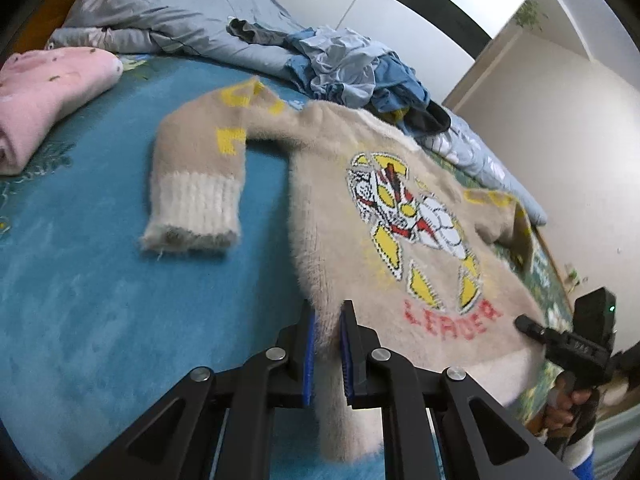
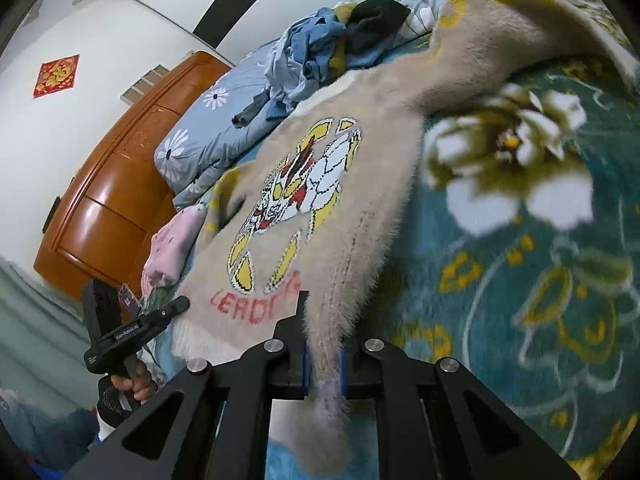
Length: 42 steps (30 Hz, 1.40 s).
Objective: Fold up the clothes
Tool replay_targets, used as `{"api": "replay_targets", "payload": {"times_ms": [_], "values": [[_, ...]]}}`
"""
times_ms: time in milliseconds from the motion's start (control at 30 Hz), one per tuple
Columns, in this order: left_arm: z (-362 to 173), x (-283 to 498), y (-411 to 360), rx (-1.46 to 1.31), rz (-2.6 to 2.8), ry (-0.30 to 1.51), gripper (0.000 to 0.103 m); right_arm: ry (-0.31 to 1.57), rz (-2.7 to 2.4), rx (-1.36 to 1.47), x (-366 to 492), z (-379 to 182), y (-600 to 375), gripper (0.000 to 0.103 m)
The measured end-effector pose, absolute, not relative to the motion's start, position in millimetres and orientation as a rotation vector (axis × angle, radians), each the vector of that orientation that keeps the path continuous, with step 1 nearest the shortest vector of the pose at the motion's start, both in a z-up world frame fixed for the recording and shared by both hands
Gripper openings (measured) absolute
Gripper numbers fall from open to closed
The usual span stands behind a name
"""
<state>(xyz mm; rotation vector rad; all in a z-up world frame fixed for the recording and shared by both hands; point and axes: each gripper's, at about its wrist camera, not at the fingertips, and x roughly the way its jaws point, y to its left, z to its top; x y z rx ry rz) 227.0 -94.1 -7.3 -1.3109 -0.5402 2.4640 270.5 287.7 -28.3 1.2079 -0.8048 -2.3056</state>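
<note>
A fuzzy beige sweater (image 1: 340, 220) with a cartoon robot picture and red "LEADER" lettering lies face up on the bed, its hem lifted toward me. My left gripper (image 1: 328, 309) is shut on the hem's left corner, with fabric bunched between the blue pads (image 1: 309, 354). My right gripper (image 2: 323, 340) is shut on the sweater (image 2: 360, 152) at the hem's right corner. The left sleeve (image 1: 196, 184), with a white cuff, lies bent on the blanket. The other sleeve (image 2: 520, 12) looks blurred. Each gripper appears in the other's view: the right gripper (image 1: 530, 326) and the left gripper (image 2: 176, 306), held by a hand.
A folded pink garment (image 1: 44, 96) lies at the far left of the blue blanket (image 1: 80, 300). A heap of blue clothes (image 1: 352, 68) sits on the grey floral quilt (image 1: 168, 12) behind the sweater. A wooden headboard (image 2: 112, 200) stands by the wall. The teal flowered blanket (image 2: 520, 240) spreads to the right.
</note>
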Motion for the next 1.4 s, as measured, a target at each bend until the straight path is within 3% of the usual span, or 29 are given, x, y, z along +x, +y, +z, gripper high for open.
{"api": "replay_targets", "payload": {"times_ms": [267,400,500,567,633,733,833,967,1100,1133,1167,1233,1400], "values": [[-16,228,-88,-1.326,2.486,-0.457,0.012,-0.771,-2.328,1.269,270,-44,283,0.01],[-12,229,-93,-1.299,2.476,-0.455,0.016,-0.741,-2.35,1.262,270,-41,285,0.017],[-4,230,-98,-1.273,2.528,-0.399,0.026,-0.75,-2.418,1.243,269,-37,298,0.025],[3,227,-102,-1.25,2.575,-0.362,0.041,-0.786,-2.452,1.228,267,-35,310,0.028],[10,221,-105,-1.23,2.654,-0.305,0.049,-0.818,-2.471,1.222,264,-35,317,0.03],[12,204,-96,-1.23,2.82,-0.051,0.062,-0.849,-2.49,1.228,260,-37,327,0.03],[-2,190,-83,-1.262,2.847,0.186,0.066,-0.871,-2.478,1.245,257,-42,330,0.03],[-29,175,-71,-1.336,2.832,0.388,0.066,-0.897,-2.468,1.268,254,-50,334,0.03],[-32,170,-79,-1.33,2.861,0.334,0.065,-0.924,-2.456,1.257,253,-51,339,0.03],[-32,169,-82,-1.329,2.873,0.307,0.058,-0.923,-2.455,1.258,252,-51,339,0.03],[-31,168,-85,-1.326,2.88,0.285,0.042,-0.921,-2.455,1.258,251,-50,339,0.03],[-28,168,-94,-1.317,2.889,0.234,0.027,-0.923,-2.454,1.257,250,-50,339,0.03],[-4,170,-125,-1.23,2.969,0.099,0.018,-0.941,-2.443,1.253,245,-51,342,0.03]]}}
